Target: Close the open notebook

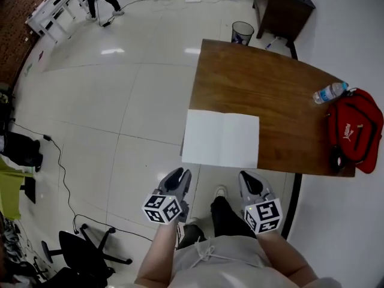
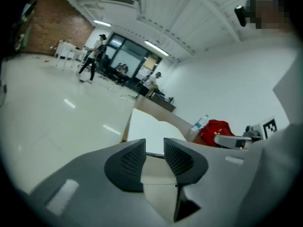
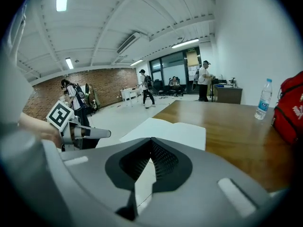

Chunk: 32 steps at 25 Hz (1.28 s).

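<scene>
Notebook (image 1: 221, 138) lies open and flat on the near edge of the wooden table (image 1: 258, 89), its white pages facing up. Both grippers hang off the table, apart from it. The left gripper (image 1: 179, 174) is at 7 o'clock from the notebook; its fingers (image 2: 134, 157) stand a little apart and hold nothing. The right gripper (image 1: 247, 177) is at 5 o'clock, with its fingers (image 3: 163, 160) together at the tips, also empty. A water bottle (image 1: 329, 92) and a red bag (image 1: 354, 131) are at 3 o'clock.

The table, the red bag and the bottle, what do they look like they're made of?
The table looks like wood or veneer: brown grain, glossy sheen. The red bag seems soft fabric: it slumps. The bottle is probably clear plastic: see-through, blue label.
</scene>
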{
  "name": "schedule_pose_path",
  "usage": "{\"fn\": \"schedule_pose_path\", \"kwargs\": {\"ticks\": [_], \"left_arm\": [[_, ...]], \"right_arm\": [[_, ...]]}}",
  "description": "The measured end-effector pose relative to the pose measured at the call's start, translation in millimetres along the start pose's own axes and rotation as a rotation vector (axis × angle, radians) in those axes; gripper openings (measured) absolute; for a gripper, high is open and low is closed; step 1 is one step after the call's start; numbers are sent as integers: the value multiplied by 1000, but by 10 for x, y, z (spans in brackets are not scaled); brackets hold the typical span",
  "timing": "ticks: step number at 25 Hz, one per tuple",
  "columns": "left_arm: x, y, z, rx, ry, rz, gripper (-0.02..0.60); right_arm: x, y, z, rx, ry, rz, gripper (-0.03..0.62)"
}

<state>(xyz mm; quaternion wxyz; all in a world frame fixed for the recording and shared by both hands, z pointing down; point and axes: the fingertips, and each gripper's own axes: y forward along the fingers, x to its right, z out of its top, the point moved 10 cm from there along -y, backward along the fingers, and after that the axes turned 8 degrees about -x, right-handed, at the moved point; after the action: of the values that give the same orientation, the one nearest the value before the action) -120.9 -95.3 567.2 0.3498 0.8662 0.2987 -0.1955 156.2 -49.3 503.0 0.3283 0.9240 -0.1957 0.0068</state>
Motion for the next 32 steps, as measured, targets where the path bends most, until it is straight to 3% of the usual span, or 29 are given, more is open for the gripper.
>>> {"fn": "schedule_pose_path", "kwargs": {"ticks": [5,9,13,15,20,25,32], "left_arm": [[-312,161,-168,16,-211,83,171],[-339,319,-146,29,-259,86,186],[-404,473,-106,31,-307,37,186],[-413,522,-107,19,-311,27,176],[-410,498,-102,39,-360,22,75],[-293,330,113,43,-275,20,26],[263,185,628,4,-3,-46,15]], "right_arm": [[138,245,23,-61,-45,92,6],[277,304,7,-92,-76,143,6],[346,358,25,-102,-101,165,6],[373,383,42,-99,-114,170,6],[380,410,74,-101,-121,169,6],[291,423,142,-83,-109,169,6],[232,261,229,-36,-88,104,6]]}}
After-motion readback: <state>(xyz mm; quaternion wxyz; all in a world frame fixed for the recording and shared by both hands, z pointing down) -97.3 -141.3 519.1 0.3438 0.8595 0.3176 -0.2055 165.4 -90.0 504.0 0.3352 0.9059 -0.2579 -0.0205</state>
